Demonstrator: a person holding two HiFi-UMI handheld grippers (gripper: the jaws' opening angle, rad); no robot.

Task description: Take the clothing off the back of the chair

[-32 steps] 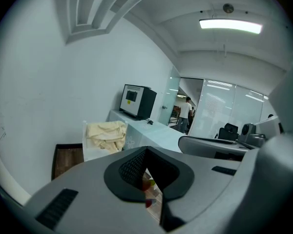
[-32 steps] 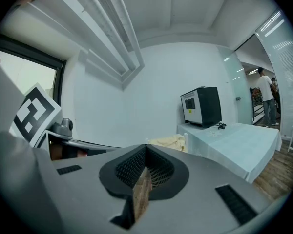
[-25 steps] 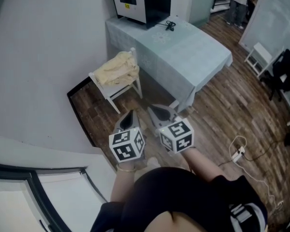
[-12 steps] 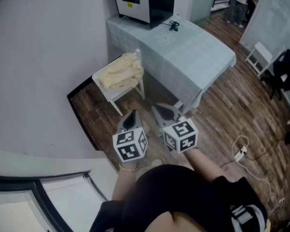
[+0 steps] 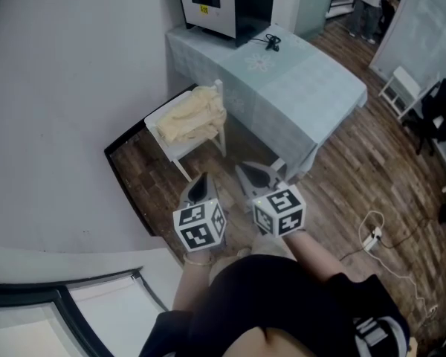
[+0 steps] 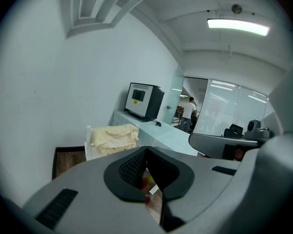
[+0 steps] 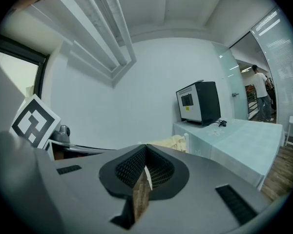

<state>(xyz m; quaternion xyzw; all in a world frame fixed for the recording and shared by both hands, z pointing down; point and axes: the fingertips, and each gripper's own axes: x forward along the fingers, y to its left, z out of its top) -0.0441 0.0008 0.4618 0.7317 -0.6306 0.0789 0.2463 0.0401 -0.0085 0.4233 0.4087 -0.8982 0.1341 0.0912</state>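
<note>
Head view is showing a person standing on the wooden floor (image 5: pixel 357 177), holding a gripper in each hand out in front. The left gripper (image 5: pixel 202 178) is pointing toward the white chair (image 5: pixel 180 151), its fingers pressed together with nothing between them. The right gripper (image 5: pixel 245 172) is riding just beside it, its fingers likewise pressed together and empty. The pale yellow clothing (image 5: pixel 189 117) is lying bunched over the chair, beside the back post, well apart from both grippers. The chair is standing between the white wall and a table (image 5: pixel 305 88) covered in a light cloth, with a black-and-white machine (image 5: pixel 223 2) sitting at the table's far end. From the left gripper view, the clothing (image 6: pixel 115 136) is hanging over the chair just above the closed jaw tips. From the right gripper view, only a corner of it (image 7: pixel 168 143) is peeking over that gripper's body.
</note>
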